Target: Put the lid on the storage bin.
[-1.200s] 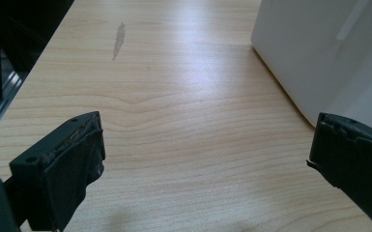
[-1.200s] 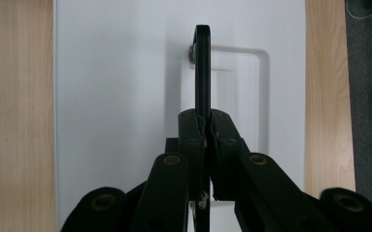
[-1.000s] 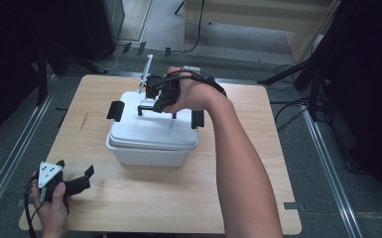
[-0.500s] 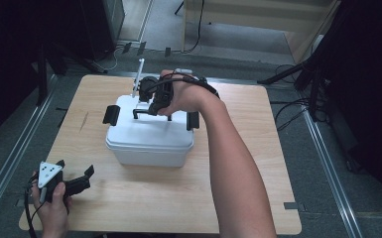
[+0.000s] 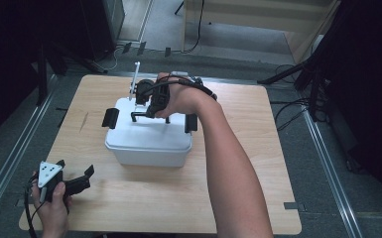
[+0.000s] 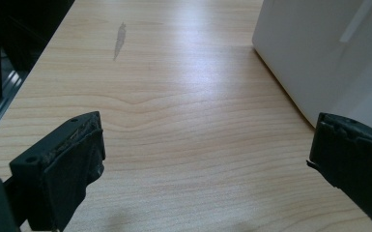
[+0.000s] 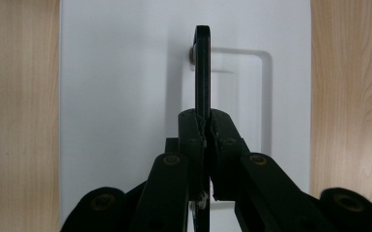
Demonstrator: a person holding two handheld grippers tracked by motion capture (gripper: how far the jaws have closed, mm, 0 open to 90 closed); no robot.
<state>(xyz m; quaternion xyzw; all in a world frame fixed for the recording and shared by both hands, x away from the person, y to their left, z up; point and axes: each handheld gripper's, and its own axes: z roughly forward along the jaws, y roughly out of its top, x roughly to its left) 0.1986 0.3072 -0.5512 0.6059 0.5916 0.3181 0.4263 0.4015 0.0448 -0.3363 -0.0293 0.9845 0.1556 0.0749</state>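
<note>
Two jaws pinch thin black handle (image 7: 202,72), smooth white box (image 7: 125,96).

We saw a white plastic box (image 5: 149,146) standing at the centre of the high view, its lid (image 5: 146,134) on and level, a black latch (image 5: 110,118) at each short end. Its thin black handle (image 7: 202,72) stood upright over a shallow recess, running up the middle of the right gripper view.

A pale rectangular wooden table (image 5: 238,198) stood on grey floor (image 5: 327,208). Dark stands (image 5: 302,74) rose far right, beside light wooden furniture (image 5: 258,20).
</note>
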